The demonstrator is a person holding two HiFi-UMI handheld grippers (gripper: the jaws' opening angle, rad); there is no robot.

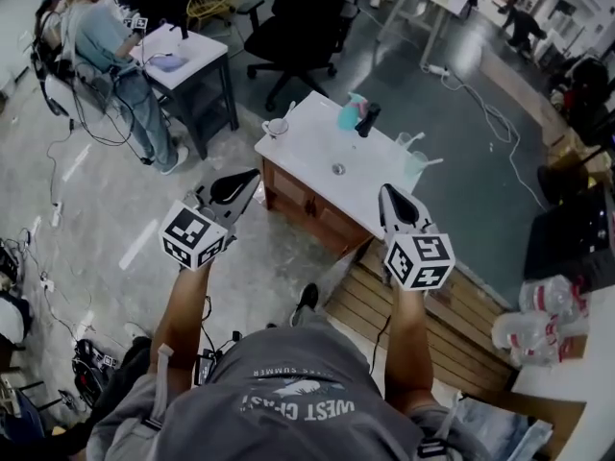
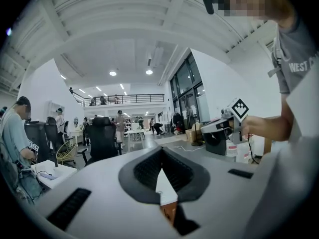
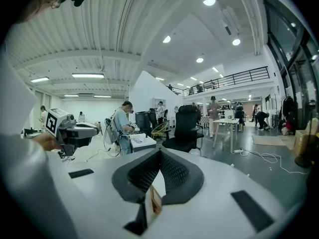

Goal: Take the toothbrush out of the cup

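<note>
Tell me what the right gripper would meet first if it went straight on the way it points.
Probably the white table, near its front edge: that shows straight ahead of the right gripper, between its shut jaws. Height is unclear; it might pass over.

Head view looks steeply down; both gripper views face level toward the chair (image 3: 187, 126).

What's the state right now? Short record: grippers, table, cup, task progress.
left gripper: jaws shut, empty, in the air short of the table
right gripper: jaws shut, empty, apart from the cup
table: white top, wooden front
cup: clear, at the table's right end, thin handle sticking out
task: not begun, cup untouched
</note>
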